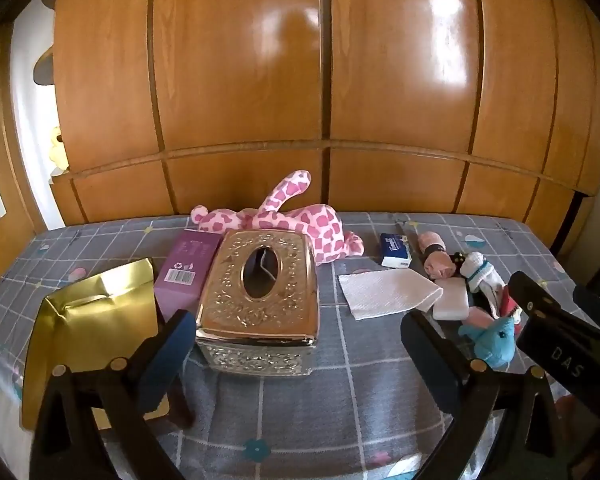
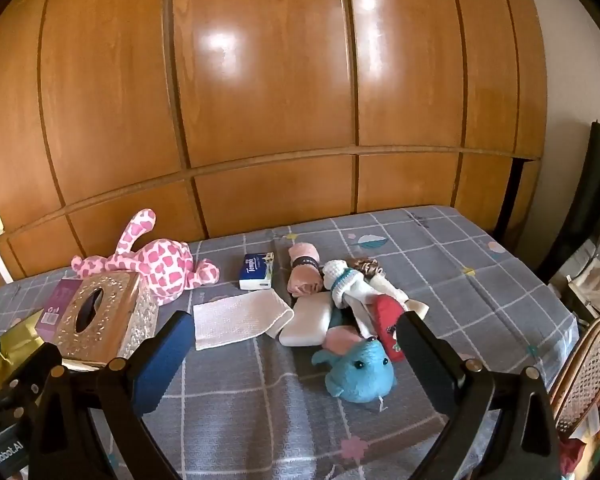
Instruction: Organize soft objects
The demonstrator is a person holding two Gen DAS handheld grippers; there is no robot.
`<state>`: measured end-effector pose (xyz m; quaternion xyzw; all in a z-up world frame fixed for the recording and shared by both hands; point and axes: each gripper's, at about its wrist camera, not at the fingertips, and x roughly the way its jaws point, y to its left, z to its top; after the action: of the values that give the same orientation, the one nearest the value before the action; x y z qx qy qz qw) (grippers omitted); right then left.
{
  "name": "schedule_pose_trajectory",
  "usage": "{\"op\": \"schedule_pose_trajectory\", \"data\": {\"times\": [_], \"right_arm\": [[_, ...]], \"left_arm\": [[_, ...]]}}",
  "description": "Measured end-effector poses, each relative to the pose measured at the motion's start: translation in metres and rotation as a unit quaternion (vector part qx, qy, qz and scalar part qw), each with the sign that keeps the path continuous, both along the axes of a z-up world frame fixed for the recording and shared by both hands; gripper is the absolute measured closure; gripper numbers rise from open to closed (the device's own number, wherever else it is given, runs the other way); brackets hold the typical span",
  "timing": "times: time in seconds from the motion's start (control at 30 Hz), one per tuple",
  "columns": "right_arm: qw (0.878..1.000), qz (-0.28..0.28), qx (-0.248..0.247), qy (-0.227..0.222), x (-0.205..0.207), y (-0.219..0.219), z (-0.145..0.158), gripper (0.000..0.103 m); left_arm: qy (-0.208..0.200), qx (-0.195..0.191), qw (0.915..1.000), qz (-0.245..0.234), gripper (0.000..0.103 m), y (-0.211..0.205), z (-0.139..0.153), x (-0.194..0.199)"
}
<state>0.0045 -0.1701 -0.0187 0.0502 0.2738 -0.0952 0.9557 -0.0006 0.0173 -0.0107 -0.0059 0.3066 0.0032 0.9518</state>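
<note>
A pink spotted plush giraffe (image 1: 288, 220) (image 2: 156, 264) lies at the back of the grey checked bed. A blue plush elephant (image 2: 360, 372) (image 1: 494, 340) lies near the front, beside a white knitted doll (image 2: 348, 280), a rolled pink cloth (image 2: 304, 276), a red soft item (image 2: 388, 328), a white sponge (image 2: 306, 324) and a white paper towel (image 2: 236, 320) (image 1: 384, 292). My left gripper (image 1: 300, 352) is open and empty, just in front of the gold tissue box (image 1: 260, 300). My right gripper (image 2: 296, 352) is open and empty, with the elephant between its fingers' line.
A gold bag (image 1: 96, 332) and a purple box (image 1: 188, 268) sit left of the tissue box. A blue tissue pack (image 2: 256, 272) lies mid-bed. A wooden wardrobe (image 2: 260, 100) stands behind the bed. A wicker chair (image 2: 584, 376) stands at the right.
</note>
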Motion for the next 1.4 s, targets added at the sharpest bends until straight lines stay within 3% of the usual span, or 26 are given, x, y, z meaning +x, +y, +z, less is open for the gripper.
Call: {"op": "schedule_pose_trajectory", "data": {"times": [0.9,1.4], "right_arm": [[1.000,0.004,-0.004,-0.004,0.001,0.002,0.001,0.000],[1.000,-0.021,-0.007,-0.011,0.007,-0.024,0.009,0.000]], "left_arm": [[0.003,-0.004,0.9999,0.009,0.000,0.017,-0.001,-0.003],[0.012,-0.004,0.9999,0.005,0.000,0.015,-0.002,-0.002]]}}
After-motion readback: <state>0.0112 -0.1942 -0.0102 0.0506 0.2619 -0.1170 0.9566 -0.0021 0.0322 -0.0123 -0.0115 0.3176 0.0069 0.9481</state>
